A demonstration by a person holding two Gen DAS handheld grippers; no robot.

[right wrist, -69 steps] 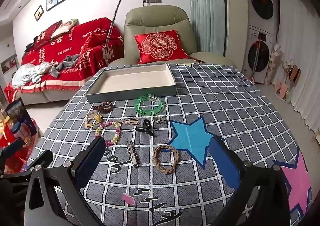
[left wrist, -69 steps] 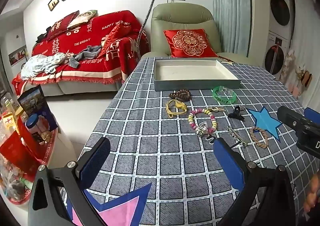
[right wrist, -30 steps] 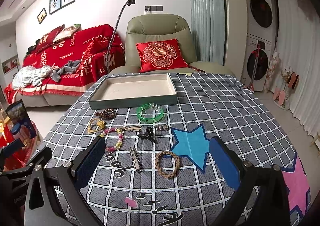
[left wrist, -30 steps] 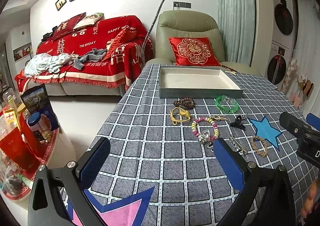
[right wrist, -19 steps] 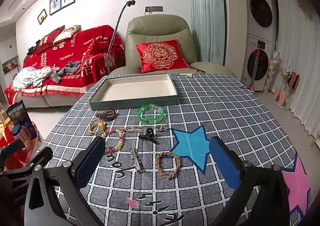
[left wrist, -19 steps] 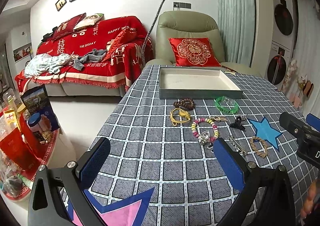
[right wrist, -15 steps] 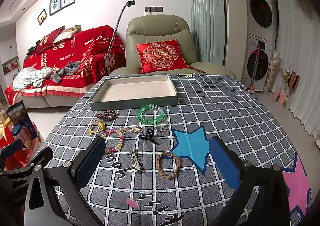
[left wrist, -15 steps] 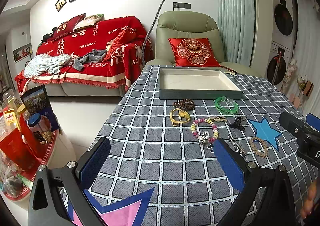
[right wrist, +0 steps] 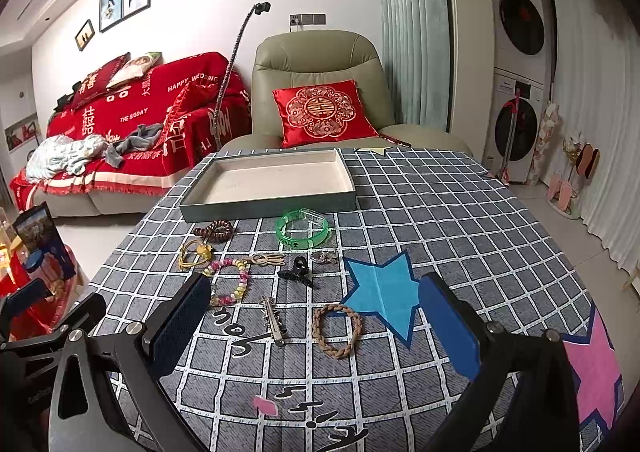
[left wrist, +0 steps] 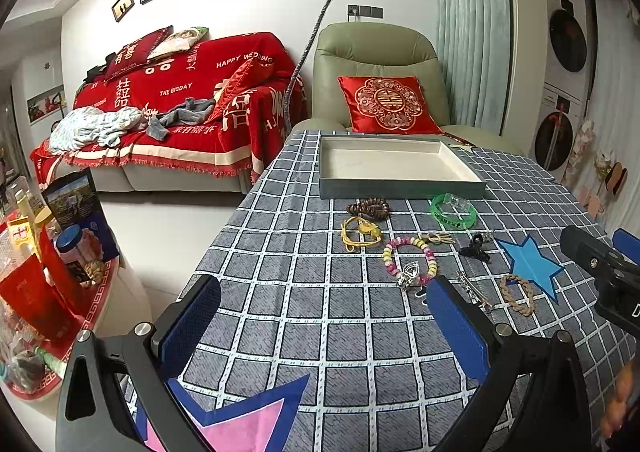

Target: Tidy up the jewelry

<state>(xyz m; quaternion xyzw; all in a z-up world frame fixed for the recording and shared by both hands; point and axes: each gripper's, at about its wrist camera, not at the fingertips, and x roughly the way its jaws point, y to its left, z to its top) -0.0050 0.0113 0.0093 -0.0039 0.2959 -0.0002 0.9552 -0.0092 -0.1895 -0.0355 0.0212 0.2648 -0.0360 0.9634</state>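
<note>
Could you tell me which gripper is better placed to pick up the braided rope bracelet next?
The right gripper, likely: the braided rope bracelet lies between its open fingers, while it sits off to the left gripper's right.

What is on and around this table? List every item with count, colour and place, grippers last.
tray: 1, grey with cream inside, far end of the table, nothing in it
green bangle: 1, just in front of the tray
brown bead bracelet: 1, left of the bangle
yellow cord bracelet: 1, nearer than the brown beads
pink and yellow bead bracelet: 1, mid-table
black hair claw: 1, left of the blue star
silver hair clip: 1, near edge
braided tan bracelet: 1, right of the clip
tablecloth: 1, grey check
armchair: 1, olive, behind the table
sofa: 1, red cover, back left
left gripper: open, holds nothing
right gripper: open, holds nothing
</note>
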